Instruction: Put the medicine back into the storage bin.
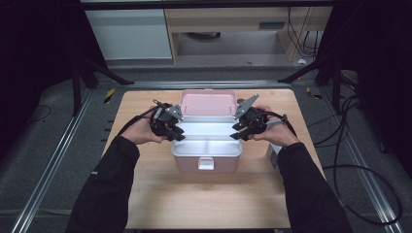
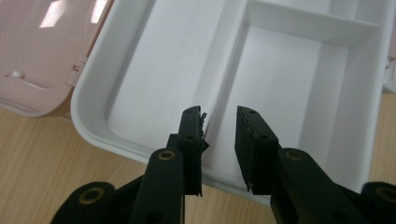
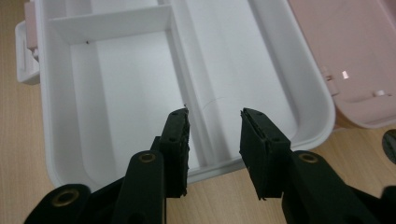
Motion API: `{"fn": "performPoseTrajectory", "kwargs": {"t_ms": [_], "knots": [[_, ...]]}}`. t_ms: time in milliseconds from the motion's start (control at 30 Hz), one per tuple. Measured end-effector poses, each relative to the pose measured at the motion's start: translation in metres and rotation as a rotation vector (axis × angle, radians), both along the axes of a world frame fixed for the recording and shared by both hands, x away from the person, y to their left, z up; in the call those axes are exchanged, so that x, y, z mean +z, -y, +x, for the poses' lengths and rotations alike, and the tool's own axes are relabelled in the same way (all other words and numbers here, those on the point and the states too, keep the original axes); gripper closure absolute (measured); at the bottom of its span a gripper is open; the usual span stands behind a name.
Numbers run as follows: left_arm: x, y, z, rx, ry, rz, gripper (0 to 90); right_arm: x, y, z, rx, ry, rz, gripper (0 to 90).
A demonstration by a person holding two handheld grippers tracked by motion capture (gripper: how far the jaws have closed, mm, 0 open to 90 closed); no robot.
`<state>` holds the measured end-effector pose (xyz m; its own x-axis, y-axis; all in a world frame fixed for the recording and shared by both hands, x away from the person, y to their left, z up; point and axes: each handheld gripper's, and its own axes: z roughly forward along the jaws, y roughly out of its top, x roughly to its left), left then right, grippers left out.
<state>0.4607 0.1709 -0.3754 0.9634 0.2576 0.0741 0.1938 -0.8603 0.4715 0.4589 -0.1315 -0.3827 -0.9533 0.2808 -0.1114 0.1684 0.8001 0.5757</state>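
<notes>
A pink storage box (image 1: 206, 158) stands in the middle of the table with its pink lid (image 1: 208, 103) swung back. A white divided tray (image 1: 206, 138) sits in its top. My left gripper (image 1: 177, 134) is at the tray's left end and my right gripper (image 1: 236, 132) at its right end, both pointing inward. In the left gripper view the left gripper (image 2: 219, 140) hangs over the tray (image 2: 154, 70) with its jaws either side of the long divider, not touching it. The right gripper (image 3: 215, 140) stands the same way over the tray (image 3: 121, 93). Both are open and hold nothing.
The wooden table (image 1: 204, 204) has free room in front of the box and at both sides. A small white object (image 1: 272, 155) lies by the right sleeve. The box's white latch (image 1: 205, 164) faces the person. Cables (image 1: 350, 145) trail on the floor at right.
</notes>
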Motion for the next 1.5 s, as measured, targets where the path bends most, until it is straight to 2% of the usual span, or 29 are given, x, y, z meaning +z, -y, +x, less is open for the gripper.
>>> {"fn": "performPoseTrajectory", "kwargs": {"t_ms": [67,233,367,500,533,633,733,867,1000,1367,1500], "knots": [[-0.003,0.001,0.002,-0.006,0.0,0.025,72.6,-0.002,-0.003,0.002,0.013,-0.013,-0.02,64.7],[-0.007,0.003,0.006,-0.012,-0.009,0.025,76.2,-0.003,-0.014,0.009,0.035,-0.065,-0.088,72.2],[-0.008,0.003,0.006,-0.019,-0.004,0.03,77.6,-0.006,-0.017,0.012,0.047,-0.078,-0.103,76.5],[-0.008,0.003,0.005,-0.015,-0.011,0.026,79.3,-0.009,-0.021,0.015,0.063,-0.086,-0.133,76.2],[-0.007,0.003,0.005,-0.018,-0.013,0.03,79.9,-0.009,-0.023,0.017,0.063,-0.077,-0.147,76.0],[-0.008,0.003,0.006,-0.019,-0.012,0.037,80.5,-0.009,-0.023,0.019,0.059,-0.069,-0.149,76.5],[-0.012,0.007,0.006,-0.032,-0.005,0.055,79.7,-0.009,-0.023,0.019,0.054,-0.081,-0.147,79.9],[-0.011,0.009,0.011,-0.037,-0.027,0.068,80.4,-0.009,-0.023,0.019,0.06,-0.085,-0.15,81.4],[-0.009,0.013,0.014,-0.051,-0.041,0.117,82.9,-0.009,-0.023,0.02,0.055,-0.088,-0.148,81.6],[-0.005,0.021,0.028,-0.08,-0.078,0.204,83.5,-0.009,-0.023,0.024,0.045,-0.131,-0.136,83.7],[-0.003,0.026,0.032,-0.095,-0.058,0.248,83.2,-0.008,-0.026,0.026,0.051,-0.147,-0.16,85.3]]}}
